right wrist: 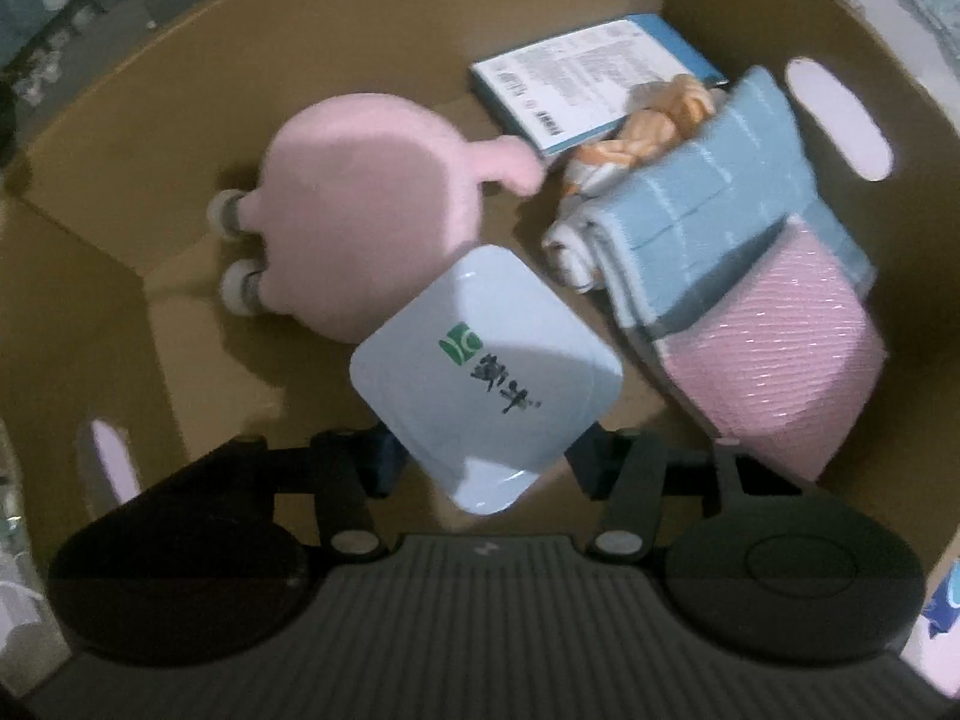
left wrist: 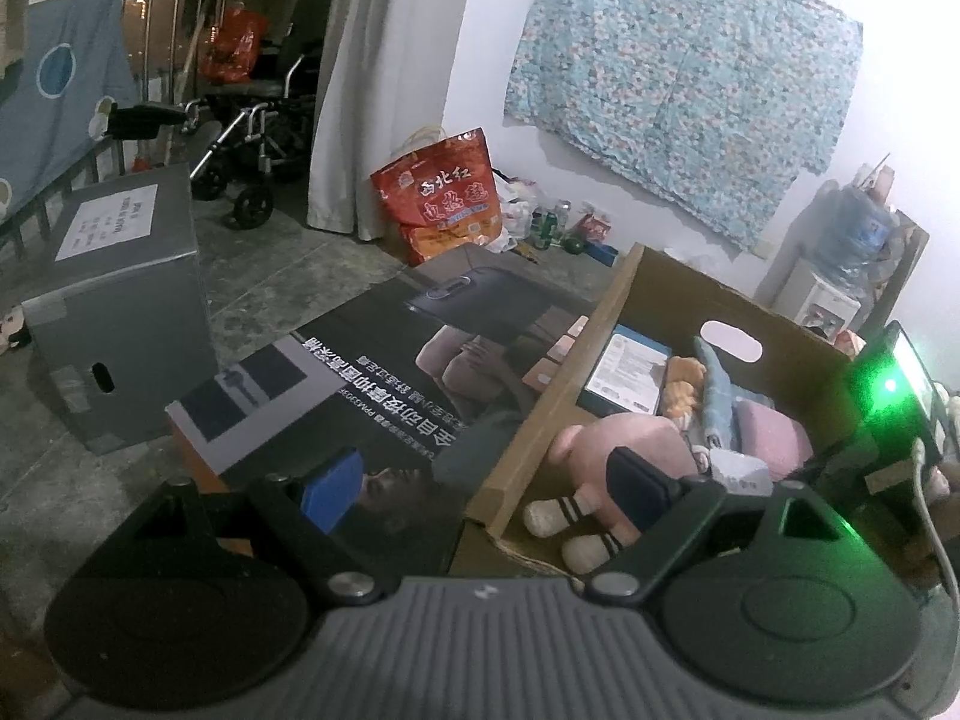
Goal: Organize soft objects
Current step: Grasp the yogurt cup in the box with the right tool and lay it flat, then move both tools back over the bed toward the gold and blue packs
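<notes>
Fingers of the right gripper (right wrist: 480, 450) point steeply down into the cardboard box (right wrist: 120, 120) with a white square packet (right wrist: 486, 372) between them; it bears a green logo and dark characters and sits tilted, one corner toward the camera. Whether the pads actually press on the packet I cannot tell, since the packet hides the inner faces of both fingers and the picture is blurred. On the left gripper (left wrist: 486, 480) the fingers stand spread wide with nothing between them, one over a flattened printed carton (left wrist: 372, 372) on the floor, the other in front of the box's near wall.

Inside the box a pink plush toy (right wrist: 360, 192) with white striped feet lies on its side near one wall. Beside it a folded blue towel (right wrist: 720, 198) rests partly on a pink towel (right wrist: 780, 360), and an orange and white soft toy (right wrist: 648, 120) is tucked between the blue towel and a flat blue-edged box (right wrist: 588, 78) with a printed label. The white packet overlaps the plush toy's lower edge in the right wrist view.

Beyond the box, the left wrist view shows a grey carton (left wrist: 120, 300), a red shopping bag (left wrist: 444, 198) against the wall and a patterned cloth (left wrist: 678, 78) hung on the wall
</notes>
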Tool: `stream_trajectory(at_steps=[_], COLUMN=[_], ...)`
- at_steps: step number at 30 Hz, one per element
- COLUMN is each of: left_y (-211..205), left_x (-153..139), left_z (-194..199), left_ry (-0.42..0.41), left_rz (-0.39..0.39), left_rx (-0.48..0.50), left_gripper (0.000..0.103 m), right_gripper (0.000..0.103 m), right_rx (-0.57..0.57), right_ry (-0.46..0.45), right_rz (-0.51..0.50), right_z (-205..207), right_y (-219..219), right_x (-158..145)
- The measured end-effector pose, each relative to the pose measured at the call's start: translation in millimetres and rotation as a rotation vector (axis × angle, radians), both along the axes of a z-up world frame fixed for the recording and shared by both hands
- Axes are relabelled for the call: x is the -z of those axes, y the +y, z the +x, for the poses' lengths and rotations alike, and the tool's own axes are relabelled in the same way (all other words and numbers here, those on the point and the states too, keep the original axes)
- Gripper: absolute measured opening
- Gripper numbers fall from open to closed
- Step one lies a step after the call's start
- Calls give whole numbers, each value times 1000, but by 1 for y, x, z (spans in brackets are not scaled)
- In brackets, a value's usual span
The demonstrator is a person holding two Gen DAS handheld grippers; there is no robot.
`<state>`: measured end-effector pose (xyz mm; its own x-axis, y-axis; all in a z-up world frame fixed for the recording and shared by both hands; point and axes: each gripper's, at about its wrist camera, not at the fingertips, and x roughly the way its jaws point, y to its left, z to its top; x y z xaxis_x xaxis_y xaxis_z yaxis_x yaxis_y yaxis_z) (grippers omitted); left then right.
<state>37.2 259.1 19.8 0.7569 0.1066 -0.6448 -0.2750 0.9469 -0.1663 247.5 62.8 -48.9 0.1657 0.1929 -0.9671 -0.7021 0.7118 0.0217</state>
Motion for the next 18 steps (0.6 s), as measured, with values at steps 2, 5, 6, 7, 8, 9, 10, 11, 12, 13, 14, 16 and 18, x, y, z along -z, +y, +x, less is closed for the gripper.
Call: stream_trajectory(at_steps=[2, 5, 6, 7, 8, 9, 10, 11, 12, 13, 14, 16, 18], left_y=[-3, -8, -9, -10, -11, -13, -14, -17, -19, -22, -27, -35, -48], left_x=[-1, -3, -3, -5, -6, -8, -9, -12, -14, -16, -19, -25, -31], left_z=[0, 0, 0, 0, 0, 0, 0, 0, 0, 1, 1, 4, 9], left_ry=[3, 8, 9, 10, 11, 11, 11, 10, 8, 6, 5, 2, 2], left_rz=[2, 11, 13, 17, 20, 23, 27, 31, 35, 39, 44, 51, 61], left_rx=[4, 12, 13, 14, 15, 16, 17, 21, 26, 33, 46, 74, 112], left_gripper=[90, 90, 90, 90, 90, 90, 90, 90, 90, 90, 90, 92, 93], right_gripper=[48, 49, 50, 50, 53, 59, 63, 71, 75, 76, 77, 80, 82], right_rx=[20, 38, 42, 50, 54, 54, 55, 57, 57, 59, 64, 77, 108], right_ry=[-4, -3, 10, 16, 22, 23, 16, 3, -14, -30, -46, -69, -87], right_rz=[4, 22, 34, 47, 64, 84, 101, 123, 151, 174, 203, 277, 372], right_z=[4, 6, 7, 7, 7, 5, 4, 1, -3, -7, -11, -22, -36], right_y=[0, 1, 0, -1, -3, -7, -10, -15, -22, -29, -37, -59, -88], right_x=[1, 4, 4, 3, 1, -4, -9, -16, -24, -32, -41, -61, -80])
